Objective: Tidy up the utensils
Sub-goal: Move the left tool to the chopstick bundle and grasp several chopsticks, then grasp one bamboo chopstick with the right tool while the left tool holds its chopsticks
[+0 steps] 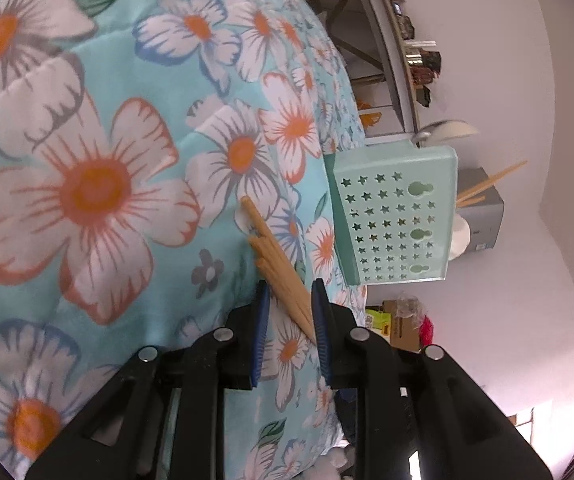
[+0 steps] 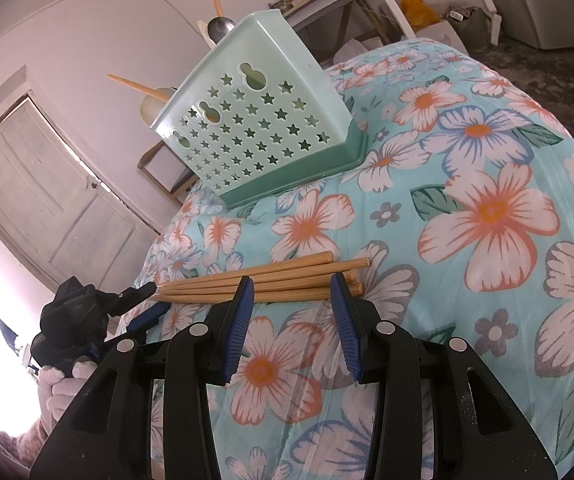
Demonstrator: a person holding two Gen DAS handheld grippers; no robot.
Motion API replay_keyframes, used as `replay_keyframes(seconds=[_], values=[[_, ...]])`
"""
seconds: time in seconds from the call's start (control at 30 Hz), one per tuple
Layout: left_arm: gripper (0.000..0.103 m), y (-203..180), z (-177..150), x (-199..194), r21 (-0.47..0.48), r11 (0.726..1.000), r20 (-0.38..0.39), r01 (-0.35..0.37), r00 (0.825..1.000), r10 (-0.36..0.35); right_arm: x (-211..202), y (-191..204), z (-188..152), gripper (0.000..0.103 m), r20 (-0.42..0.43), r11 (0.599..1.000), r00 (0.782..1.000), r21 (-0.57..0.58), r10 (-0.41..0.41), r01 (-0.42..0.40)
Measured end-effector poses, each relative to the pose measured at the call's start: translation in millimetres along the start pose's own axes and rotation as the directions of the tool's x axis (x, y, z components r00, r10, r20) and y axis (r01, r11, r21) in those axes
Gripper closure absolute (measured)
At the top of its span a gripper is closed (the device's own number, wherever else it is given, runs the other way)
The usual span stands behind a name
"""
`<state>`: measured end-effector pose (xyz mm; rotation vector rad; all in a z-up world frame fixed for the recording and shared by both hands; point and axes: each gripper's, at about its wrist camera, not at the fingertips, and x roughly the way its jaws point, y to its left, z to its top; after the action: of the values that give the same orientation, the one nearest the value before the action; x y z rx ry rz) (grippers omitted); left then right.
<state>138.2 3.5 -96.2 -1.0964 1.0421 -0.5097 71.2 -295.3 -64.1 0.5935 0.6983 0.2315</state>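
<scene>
Floral bedding (image 2: 467, 184) covers the bed, where a bundle of wooden chopsticks (image 2: 263, 280) lies before a mint utensil basket (image 2: 247, 128). Left tongs (image 1: 291, 304) grip the bundle's thin ends; right tongs (image 2: 293, 286) stand open, just beside its middle.

- The chopsticks (image 2: 263, 280) lie side by side in a bundle on the bedspread (image 2: 487, 200).
- The utensil holder (image 2: 255, 120) stands on the bedspread beyond the bundle, well apart from it.
- A spoon (image 2: 221, 26) sticks up out of the holder's far side.
- The right gripper (image 2: 293, 312) sits just before the bundle.
- The left gripper (image 1: 289, 320) straddles the bundle's narrow ends.
</scene>
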Motion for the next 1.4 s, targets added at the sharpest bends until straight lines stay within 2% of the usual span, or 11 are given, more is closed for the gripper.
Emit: replay_keyframes(seconds=[0.07,0.27,0.5,0.73,0.8,0.9,1.2,1.3,1.4], values=[[0.083,-0.1,0.3,1.1,-0.007,1.000,0.003,0.000,1.000,0.000,0.1,-0.5,-0.1,0.064,0.001,1.000,1.000,0.003,0.003,-0.003],[0.093,-0.1,-3.2,1.6,-0.011,1.000,0.010,-0.018,1.000,0.018,0.0,-0.7,-1.2,0.064,-0.001,1.000,1.000,0.009,0.007,-0.007],[0.093,-5.4,-19.0,-14.0,0.031,0.999,-0.008,-0.008,1.000,0.008,0.6,-1.6,-1.7,0.064,-0.012,1.000,1.000,0.020,-0.005,0.005],[0.092,-3.4,-22.1,-12.5,0.013,1.000,-0.034,0.009,0.999,-0.008,4.1,-0.5,-1.2,0.065,-0.024,1.000,0.999,0.016,-0.023,0.023],[0.086,-0.4,-20.6,-11.3,-0.007,1.000,-0.036,0.011,0.999,-0.011,4.3,-1.0,-1.1,0.064,-0.026,1.000,0.999,0.017,-0.022,0.022],[0.084,2.8,-18.8,-8.3,-0.030,0.999,-0.045,0.014,0.999,-0.015,5.5,-0.1,-1.3,0.064,-0.026,1.000,0.999,0.012,-0.027,0.027],[0.084,-2.1,-18.5,4.4,-0.033,0.999,-0.036,-0.026,0.999,0.024,5.9,-0.5,-3.8,0.064,-0.014,1.000,1.000,-0.002,-0.026,0.026],[0.091,-2.2,-18.5,7.6,-0.037,0.998,-0.021,-0.048,0.999,0.047,5.9,-0.5,-3.8,0.064,-0.017,1.000,0.999,-0.008,-0.028,0.028],[0.091,-2.2,-18.6,10.1,-0.039,0.998,-0.013,-0.047,0.999,0.046,5.2,-0.5,-3.1,0.064,-0.023,1.000,0.999,-0.008,-0.030,0.030]])
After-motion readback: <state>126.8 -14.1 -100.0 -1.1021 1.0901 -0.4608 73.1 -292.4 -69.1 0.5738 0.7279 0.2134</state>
